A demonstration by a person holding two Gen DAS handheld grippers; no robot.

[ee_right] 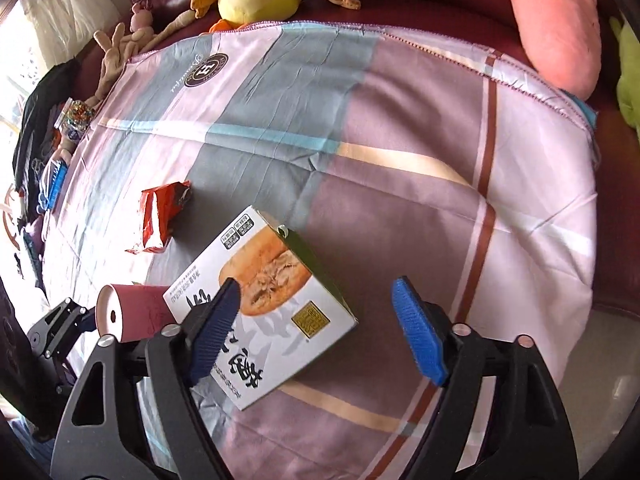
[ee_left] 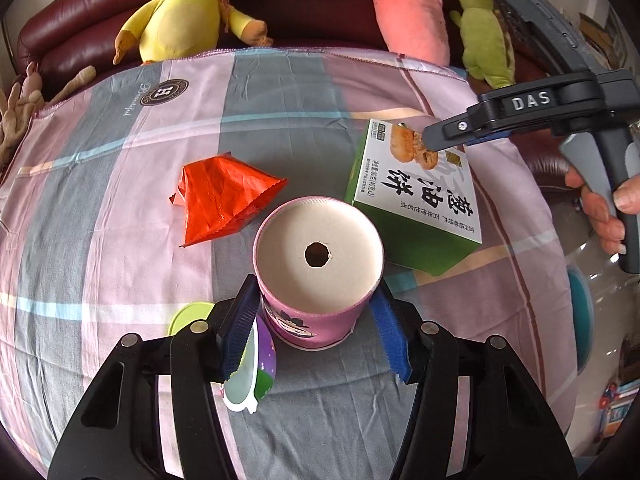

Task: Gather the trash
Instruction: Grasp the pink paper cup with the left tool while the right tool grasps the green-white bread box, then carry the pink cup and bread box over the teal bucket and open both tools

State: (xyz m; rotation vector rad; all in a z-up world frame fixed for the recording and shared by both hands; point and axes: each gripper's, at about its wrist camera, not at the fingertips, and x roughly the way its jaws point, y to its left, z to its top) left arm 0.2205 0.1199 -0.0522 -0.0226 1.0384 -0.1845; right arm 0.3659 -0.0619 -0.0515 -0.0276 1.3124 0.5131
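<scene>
A pink paper cup (ee_left: 316, 272) stands upside down on the cloth, its base with a hole facing up. My left gripper (ee_left: 316, 320) straddles it, blue pads close to both sides, jaws open. A small purple-green cup (ee_left: 256, 368) lies by the left finger. A red crumpled wrapper (ee_left: 224, 196) lies beyond. A green-and-white pastry box (ee_right: 268, 304) lies flat. My right gripper (ee_right: 320, 328) hovers over the box, jaws wide open, empty. The pink cup also shows in the right wrist view (ee_right: 128, 312), as does the wrapper (ee_right: 160, 212).
A plaid pink-grey cloth (ee_left: 280, 92) covers the table. Plush toys sit on the dark red sofa behind: a yellow duck (ee_left: 188, 8), a pink carrot (ee_left: 412, 8), a green one (ee_left: 484, 28). A yellow-green lid (ee_left: 188, 316) lies at the left.
</scene>
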